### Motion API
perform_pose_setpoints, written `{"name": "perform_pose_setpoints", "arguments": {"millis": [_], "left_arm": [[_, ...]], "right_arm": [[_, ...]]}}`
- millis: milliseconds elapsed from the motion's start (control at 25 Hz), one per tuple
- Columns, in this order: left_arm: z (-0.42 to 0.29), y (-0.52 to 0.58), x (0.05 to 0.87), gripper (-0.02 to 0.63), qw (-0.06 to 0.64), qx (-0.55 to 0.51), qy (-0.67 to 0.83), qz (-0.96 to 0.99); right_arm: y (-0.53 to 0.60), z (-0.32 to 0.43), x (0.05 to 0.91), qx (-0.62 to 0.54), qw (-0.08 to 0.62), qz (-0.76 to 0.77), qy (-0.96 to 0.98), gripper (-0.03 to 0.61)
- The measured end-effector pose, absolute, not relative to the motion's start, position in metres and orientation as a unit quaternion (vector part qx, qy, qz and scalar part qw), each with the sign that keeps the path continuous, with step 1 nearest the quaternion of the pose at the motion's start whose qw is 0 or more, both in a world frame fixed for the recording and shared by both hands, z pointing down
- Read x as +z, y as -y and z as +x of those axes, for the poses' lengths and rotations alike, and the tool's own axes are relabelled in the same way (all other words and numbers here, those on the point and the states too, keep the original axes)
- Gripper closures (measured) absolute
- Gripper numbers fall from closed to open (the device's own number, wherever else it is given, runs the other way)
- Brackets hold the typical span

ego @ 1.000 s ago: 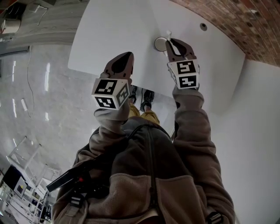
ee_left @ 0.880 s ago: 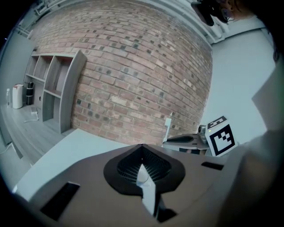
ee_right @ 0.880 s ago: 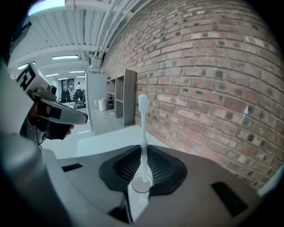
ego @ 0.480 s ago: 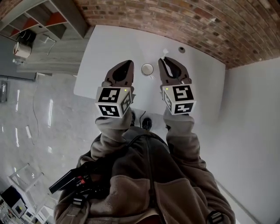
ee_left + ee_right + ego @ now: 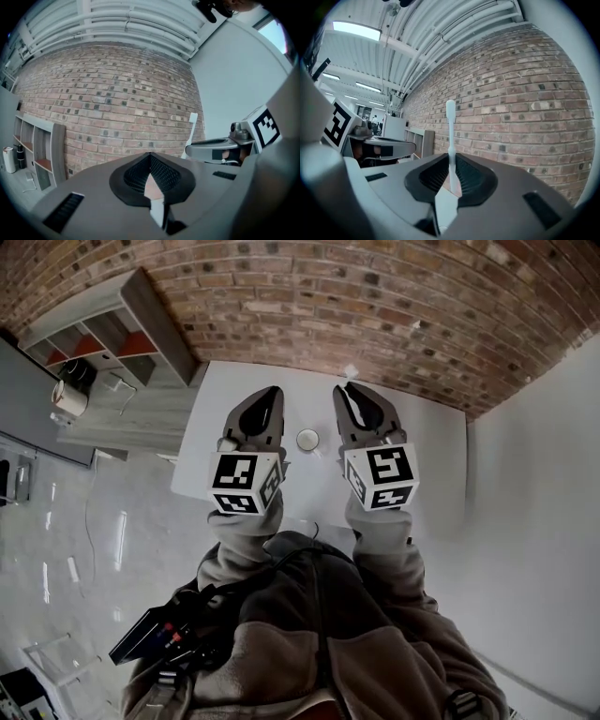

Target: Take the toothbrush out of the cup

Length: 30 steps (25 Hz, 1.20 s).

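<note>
My right gripper [image 5: 451, 161] is shut on the white toothbrush [image 5: 450, 126], which sticks straight up out of its jaws against the brick wall. In the head view the brush's tip [image 5: 350, 371] shows just past the right gripper [image 5: 352, 395]. The small round cup [image 5: 307, 439] stands on the white table [image 5: 422, 465], below and between the two grippers, with nothing visible in it. My left gripper [image 5: 267, 399] is held level with the right one; its jaws [image 5: 150, 157] are shut with nothing between them. The left gripper view also catches the toothbrush [image 5: 192, 127] beside the right gripper [image 5: 220, 149].
A brick wall [image 5: 375, 306] runs behind the table. An open shelf unit [image 5: 112, 329] stands at the back left on the glossy floor. A plain white wall [image 5: 534, 521] closes the right side.
Both grippers have risen away from the table, the right one carrying the toothbrush up and clear of the cup. The cup has stayed on the table.
</note>
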<state>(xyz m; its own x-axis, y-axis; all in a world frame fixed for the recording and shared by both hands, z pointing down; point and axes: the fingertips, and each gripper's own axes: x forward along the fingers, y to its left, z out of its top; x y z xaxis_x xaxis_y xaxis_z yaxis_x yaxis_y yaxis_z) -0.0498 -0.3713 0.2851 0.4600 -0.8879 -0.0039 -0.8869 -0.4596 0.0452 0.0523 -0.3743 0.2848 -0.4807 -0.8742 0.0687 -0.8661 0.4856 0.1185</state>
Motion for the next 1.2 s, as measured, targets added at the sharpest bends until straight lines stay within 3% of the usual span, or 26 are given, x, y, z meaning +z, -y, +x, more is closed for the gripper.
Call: {"name": "perform_pose_setpoints", "arguments": {"millis": [600,1200], "left_arm": [[-0.041,0.380,0.224,0.611,-0.047,-0.045,0.516,0.854],[-0.045,0.385,0.213,0.611,-0.061,-0.056,0.523,0.848]], "right_arm": [[0.385,0.070,0.223,-0.092,0.011,0.510,0.855,0.529],[0.387,0.071,0.204,-0.112,-0.011,0.506,0.855,0.529]]}}
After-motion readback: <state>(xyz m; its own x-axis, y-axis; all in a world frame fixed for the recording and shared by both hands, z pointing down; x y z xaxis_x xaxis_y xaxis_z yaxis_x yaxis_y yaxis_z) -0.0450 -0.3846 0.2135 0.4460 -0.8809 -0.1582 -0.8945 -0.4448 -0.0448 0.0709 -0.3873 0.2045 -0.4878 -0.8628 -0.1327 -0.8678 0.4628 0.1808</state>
